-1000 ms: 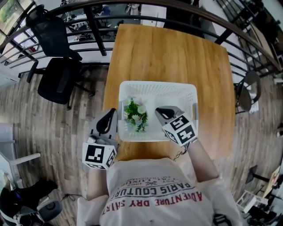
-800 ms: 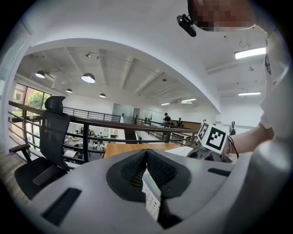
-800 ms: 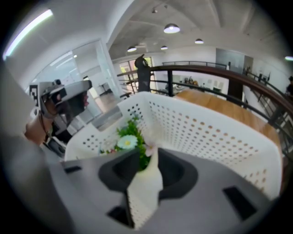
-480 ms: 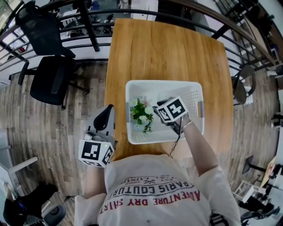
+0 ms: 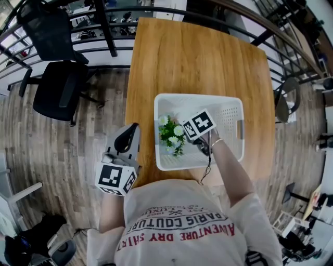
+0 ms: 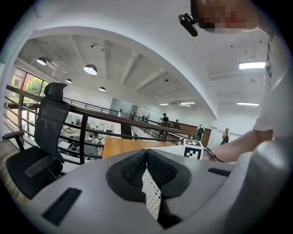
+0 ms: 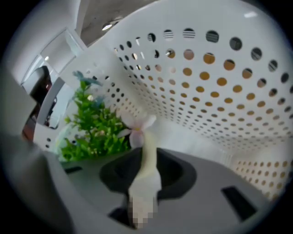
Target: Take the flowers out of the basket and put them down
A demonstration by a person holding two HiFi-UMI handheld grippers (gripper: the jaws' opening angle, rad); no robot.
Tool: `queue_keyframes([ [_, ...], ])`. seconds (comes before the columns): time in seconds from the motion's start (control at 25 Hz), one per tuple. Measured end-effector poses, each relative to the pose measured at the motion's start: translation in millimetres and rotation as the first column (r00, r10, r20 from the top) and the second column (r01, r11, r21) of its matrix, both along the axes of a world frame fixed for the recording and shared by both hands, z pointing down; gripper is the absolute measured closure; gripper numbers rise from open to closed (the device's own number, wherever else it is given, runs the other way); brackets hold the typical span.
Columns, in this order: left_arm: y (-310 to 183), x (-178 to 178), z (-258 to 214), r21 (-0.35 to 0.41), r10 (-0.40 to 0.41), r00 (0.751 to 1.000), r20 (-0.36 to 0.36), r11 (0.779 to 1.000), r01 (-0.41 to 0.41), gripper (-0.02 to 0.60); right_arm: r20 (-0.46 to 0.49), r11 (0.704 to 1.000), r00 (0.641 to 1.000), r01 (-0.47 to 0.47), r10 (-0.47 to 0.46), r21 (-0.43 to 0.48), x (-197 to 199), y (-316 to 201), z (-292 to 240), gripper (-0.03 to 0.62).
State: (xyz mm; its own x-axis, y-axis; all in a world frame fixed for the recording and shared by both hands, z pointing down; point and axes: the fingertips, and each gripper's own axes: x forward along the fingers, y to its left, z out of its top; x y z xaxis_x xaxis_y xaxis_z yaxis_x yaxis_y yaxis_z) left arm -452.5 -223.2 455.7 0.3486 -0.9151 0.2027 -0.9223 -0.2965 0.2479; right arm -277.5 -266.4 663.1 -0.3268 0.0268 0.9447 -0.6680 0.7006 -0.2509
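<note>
A white perforated basket (image 5: 229, 100) stands on the wooden table (image 5: 197, 57), near its front edge. A small bunch of flowers (image 5: 171, 135), green leaves with pale blossoms, lies in its left half. My right gripper (image 5: 190, 132) points steeply down into the basket, right beside the bunch. In the right gripper view the leaves (image 7: 94, 128) are at the left. A pale pink blossom (image 7: 137, 130) sits just ahead of the right gripper (image 7: 146, 151), whose jaws are parted and have just been closing. My left gripper (image 5: 132, 129) hangs shut outside the basket's left wall (image 6: 152, 197), holding nothing.
A black office chair (image 5: 57, 93) stands on the wood floor left of the table. A dark metal railing (image 5: 171, 15) runs behind the table's far edge. The basket's right half (image 5: 223, 124) holds nothing.
My right gripper has tipped downward and sunk into the basket, ending close beside the flowers, and its jaws have parted. My left gripper has shifted only a little beside the basket.
</note>
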Motion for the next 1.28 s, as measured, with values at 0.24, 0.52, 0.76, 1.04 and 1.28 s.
queue_keyframes([
  [0.24, 0.9, -8.9, 7.3, -0.014, -0.006, 1.0, -0.006, 1.0, 0.005, 0.555, -0.064, 0.999, 0.998, 0.007, -0.01, -0.033, -4.5, 4.8, 13.5, 0.489],
  [0.52, -0.2, -8.2, 6.6, -0.015, 0.007, 1.0, 0.006, 1.0, -0.006, 0.555, -0.019, 0.998, 1.0, 0.006, -0.007, -0.065, -2.4, 4.8, 14.8, 0.505],
  [0.76, 1.1, -7.8, 3.0, -0.004, 0.021, 0.999, 0.032, 1.0, -0.021, 0.555, -0.009, 0.999, 1.0, -0.024, 0.024, -0.045, -5.9, 5.6, 14.7, 0.516],
  [1.04, 6.9, 8.2, -6.4, 0.004, 0.059, 0.997, 0.049, 0.998, -0.059, 0.555, -0.028, 0.999, 1.0, -0.006, 0.007, 0.041, 1.2, 2.5, -6.6, 0.521],
  [1.28, 14.2, 22.6, -16.3, 0.005, 0.034, 0.997, 0.066, 0.999, -0.034, 0.555, 0.023, 0.992, 1.0, 0.017, -0.02, 0.128, 13.5, -8.7, -53.0, 0.522],
])
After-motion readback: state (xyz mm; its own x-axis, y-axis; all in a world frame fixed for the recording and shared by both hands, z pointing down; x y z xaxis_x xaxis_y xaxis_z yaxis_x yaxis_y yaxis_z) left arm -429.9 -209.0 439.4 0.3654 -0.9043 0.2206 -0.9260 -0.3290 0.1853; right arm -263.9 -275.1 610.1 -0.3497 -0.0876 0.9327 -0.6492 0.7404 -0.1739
